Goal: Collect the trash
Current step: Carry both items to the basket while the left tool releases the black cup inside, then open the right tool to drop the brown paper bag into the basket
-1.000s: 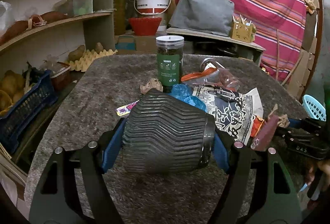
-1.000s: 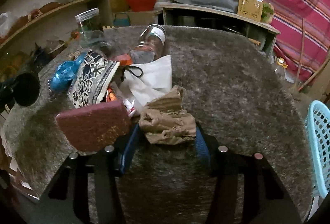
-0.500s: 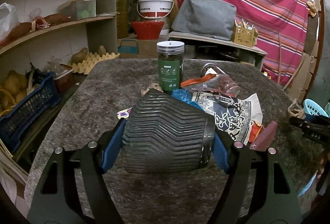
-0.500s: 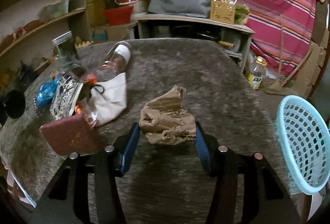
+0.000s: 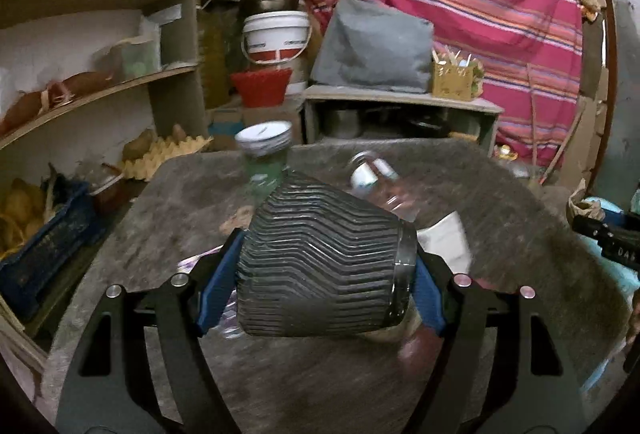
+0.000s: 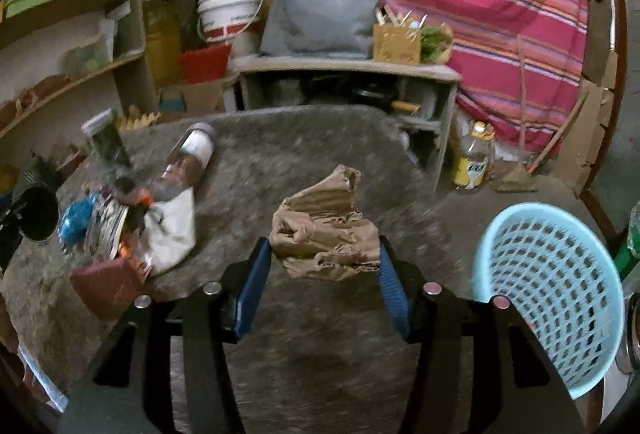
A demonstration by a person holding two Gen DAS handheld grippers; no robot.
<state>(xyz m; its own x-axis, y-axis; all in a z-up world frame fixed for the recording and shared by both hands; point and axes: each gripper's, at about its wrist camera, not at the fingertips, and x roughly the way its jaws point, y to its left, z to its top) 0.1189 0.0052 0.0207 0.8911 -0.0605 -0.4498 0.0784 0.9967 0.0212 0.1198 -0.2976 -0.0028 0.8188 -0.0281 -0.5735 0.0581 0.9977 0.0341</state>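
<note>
**A:** Left wrist view first. What's in hand?

**B:** The left gripper (image 5: pixel 320 266) has its blue jaws pinching a dark grey ribbed paper cup (image 5: pixel 324 266), held on its side and clear above the grey carpeted round table (image 5: pixel 192 202). So one piece of trash is picked up, I'd say, but not yet binned.

**A:** And what's left?

**B:** Behind the cup, blurred: an upright green-labelled jar with a white lid (image 5: pixel 266 154), a clear plastic bottle lying down (image 5: pixel 376 182) and a white paper wrapper (image 5: pixel 444 242). The table's right edge curves away nearby, and a blue plastic crate (image 5: pixel 44 246) sits just off the left edge.

**A:** Right wrist view?

**B:** The right gripper (image 6: pixel 324 270) has its jaws pressed onto a crumpled brown paper bag (image 6: pixel 324 234), lifted above the table. The light blue perforated plastic basket (image 6: pixel 548 290) stands past the table's right edge, mouth facing the camera. What I can see of its inside looks empty.

**A:** Room to move?

**B:** Open carpet lies between bag and basket. The litter pile (image 6: pixel 120 226) and a maroon flat packet (image 6: pixel 108 282) stay well to the left, so most collecting seems still ahead.
</note>
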